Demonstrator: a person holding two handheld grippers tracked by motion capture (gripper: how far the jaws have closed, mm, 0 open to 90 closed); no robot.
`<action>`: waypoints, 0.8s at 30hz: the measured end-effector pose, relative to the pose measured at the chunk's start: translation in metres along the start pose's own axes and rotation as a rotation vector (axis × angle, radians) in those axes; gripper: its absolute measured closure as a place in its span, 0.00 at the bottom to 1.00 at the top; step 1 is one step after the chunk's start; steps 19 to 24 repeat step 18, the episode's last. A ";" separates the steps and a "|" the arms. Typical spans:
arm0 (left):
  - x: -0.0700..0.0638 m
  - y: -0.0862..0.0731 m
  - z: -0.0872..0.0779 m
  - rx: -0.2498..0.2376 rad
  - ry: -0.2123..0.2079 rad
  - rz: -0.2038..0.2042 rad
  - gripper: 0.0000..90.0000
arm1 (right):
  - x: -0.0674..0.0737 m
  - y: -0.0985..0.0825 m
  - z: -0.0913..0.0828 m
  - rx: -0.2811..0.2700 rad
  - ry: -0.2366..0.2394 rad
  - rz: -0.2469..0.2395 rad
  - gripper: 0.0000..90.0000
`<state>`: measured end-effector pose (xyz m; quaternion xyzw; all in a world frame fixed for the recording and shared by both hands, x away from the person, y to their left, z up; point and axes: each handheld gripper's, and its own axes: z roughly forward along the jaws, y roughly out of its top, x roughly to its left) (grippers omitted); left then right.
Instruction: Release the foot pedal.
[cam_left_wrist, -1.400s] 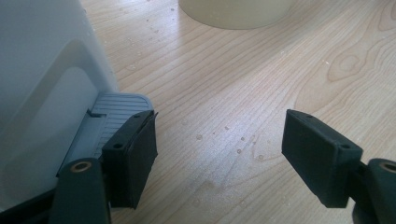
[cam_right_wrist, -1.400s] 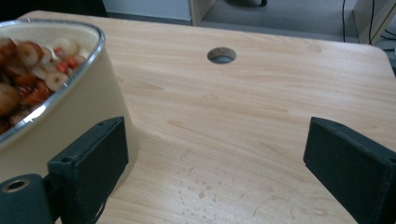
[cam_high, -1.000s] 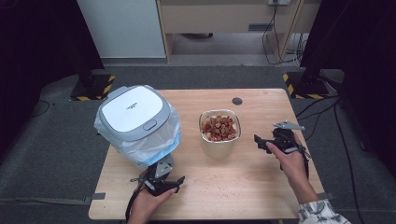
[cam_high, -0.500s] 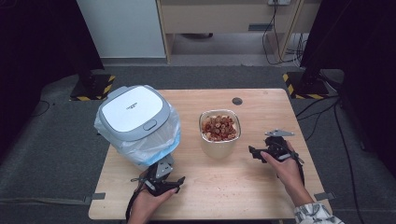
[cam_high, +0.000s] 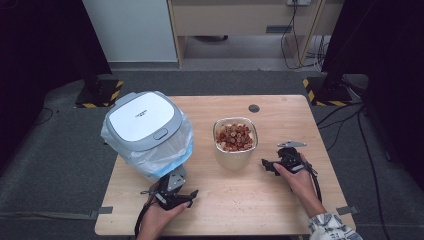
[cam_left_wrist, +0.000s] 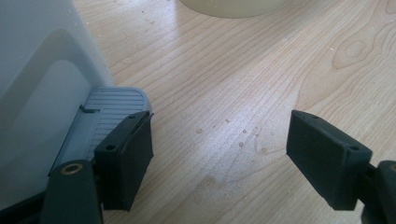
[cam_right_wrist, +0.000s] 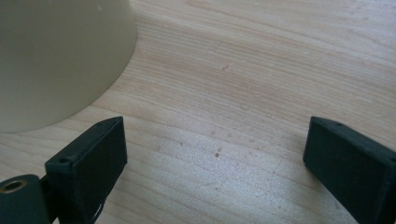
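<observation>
1. The table (cam_high: 280, 210) is pale wood, seen from above in the high view; the person's forearms enter from the near edge, one gripper in each hand.
2. The bin (cam_high: 146, 131), white lid on a grey body with a clear blue-tinted liner bag bulging around it, stands on the left half of the table. Its lid is down.
3. The bowl (cam_high: 235, 145), cream-coloured and filled with reddish-brown round pieces, stands near the table's middle, just to the right of the bin and apart from it.
4. The left gripper (cam_high: 172, 196) rests low at the near edge of the table, just in front of the bin's base.
5. In the left gripper view, its fingers (cam_left_wrist: 126, 161) stand wide apart with bare wood between them; nothing is held. The left-hand finger sits close against the bin's grey foot pedal (cam_left_wrist: 109, 109) (contact cannot be told from this angle). The bowl's base shows at the top edge.
6. The right gripper (cam_high: 276, 165) lies low over the table, to the right of the bowl and pointing toward it, near but not touching.
7. In the right gripper view, its fingers (cam_right_wrist: 91, 163) are also spread wide, holding nothing; only wood grain with a few small specks lies between them. The bowl's cream wall (cam_right_wrist: 60, 56) rises at upper left, just beyond the left-hand finger.
8. A small dark round spot (cam_high: 254, 108) sits in the table's far side, behind the bowl.
</observation>
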<state>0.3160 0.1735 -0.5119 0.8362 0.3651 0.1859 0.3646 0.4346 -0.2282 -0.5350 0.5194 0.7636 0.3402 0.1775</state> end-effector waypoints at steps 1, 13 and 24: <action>0.000 0.000 0.000 0.001 0.000 -0.001 0.24 | 0.001 0.000 0.000 0.002 -0.002 -0.007 0.07; 0.000 -0.001 0.000 0.001 -0.003 -0.006 0.24 | 0.018 -0.004 0.004 -0.001 -0.039 -0.076 0.03; 0.000 -0.001 0.000 -0.002 -0.005 -0.010 0.24 | 0.019 -0.005 0.004 0.000 -0.048 -0.066 0.02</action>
